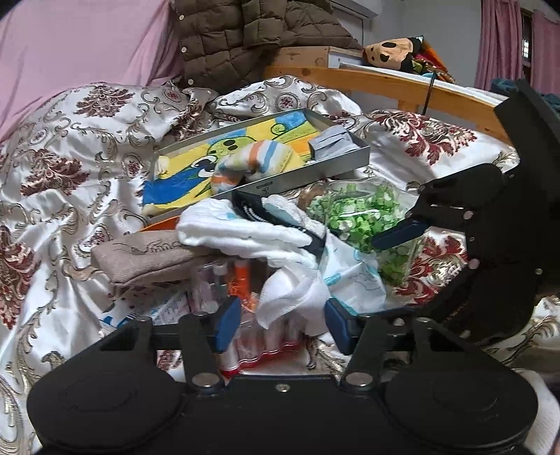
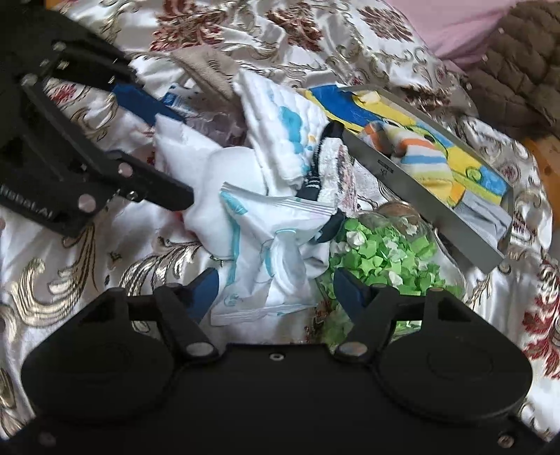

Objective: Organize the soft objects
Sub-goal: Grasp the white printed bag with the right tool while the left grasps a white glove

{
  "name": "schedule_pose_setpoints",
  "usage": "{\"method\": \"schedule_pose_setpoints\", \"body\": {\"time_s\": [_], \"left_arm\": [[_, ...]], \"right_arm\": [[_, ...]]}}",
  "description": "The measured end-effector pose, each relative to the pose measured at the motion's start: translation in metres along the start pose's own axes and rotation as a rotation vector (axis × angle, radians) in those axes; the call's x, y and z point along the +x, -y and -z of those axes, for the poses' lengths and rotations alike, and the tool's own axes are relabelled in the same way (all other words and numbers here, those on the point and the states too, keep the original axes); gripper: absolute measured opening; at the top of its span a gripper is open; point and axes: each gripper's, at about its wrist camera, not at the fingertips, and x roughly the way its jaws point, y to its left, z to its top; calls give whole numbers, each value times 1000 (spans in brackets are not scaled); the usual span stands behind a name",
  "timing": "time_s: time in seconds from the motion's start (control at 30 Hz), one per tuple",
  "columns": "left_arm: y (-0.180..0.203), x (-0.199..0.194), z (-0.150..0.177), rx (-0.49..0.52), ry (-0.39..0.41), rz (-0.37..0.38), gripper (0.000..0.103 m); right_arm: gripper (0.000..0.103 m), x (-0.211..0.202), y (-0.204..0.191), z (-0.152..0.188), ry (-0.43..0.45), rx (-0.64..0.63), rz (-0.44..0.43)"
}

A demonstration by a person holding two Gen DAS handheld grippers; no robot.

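Observation:
A heap of soft things lies on the patterned bedspread: a white cloth (image 1: 290, 301) (image 2: 210, 196), a white packet with blue print (image 2: 266, 252), a black-and-white sock (image 1: 259, 210) and a beige sock (image 1: 147, 255). My left gripper (image 1: 283, 325) is open, and a hanging fold of the white cloth sits between its blue pads. My right gripper (image 2: 278, 294) is open around the crumpled packet; the pads do not clearly press it. Behind the heap a grey metal tray (image 1: 308, 176) (image 2: 402, 182) holds a yellow towel (image 1: 189, 175), a striped sock (image 1: 245, 164) and a grey cloth.
A clear jar of green paper stars (image 1: 357, 213) (image 2: 385, 259) lies right of the heap, close to the right gripper. A clear box of small tubes (image 1: 245, 343) lies under the white cloth. A brown quilted jacket (image 1: 238, 31) and a wooden headboard (image 1: 385, 84) stand behind.

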Motion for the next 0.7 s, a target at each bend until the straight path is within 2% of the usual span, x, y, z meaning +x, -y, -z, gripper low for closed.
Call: {"method": "schedule_pose_setpoints", "body": {"time_s": [0.07, 0.2, 0.27, 0.6, 0.7], "left_arm": [[1, 0, 0, -1, 2, 10, 44], [2, 1, -1, -13, 2, 26, 39], [2, 1, -2, -28, 5, 39, 39], [-2, 6, -4, -82, 15, 60, 39], [-2, 10, -6, -102, 12, 66, 28]], "right_arm": [[56, 2, 5, -1, -6, 26, 1], [49, 5, 9, -1, -16, 37, -1], [41, 4, 10, -1, -19, 32, 1], [32, 5, 5, -1, -26, 16, 15], [29, 4, 3, -1, -23, 4, 24]]}}
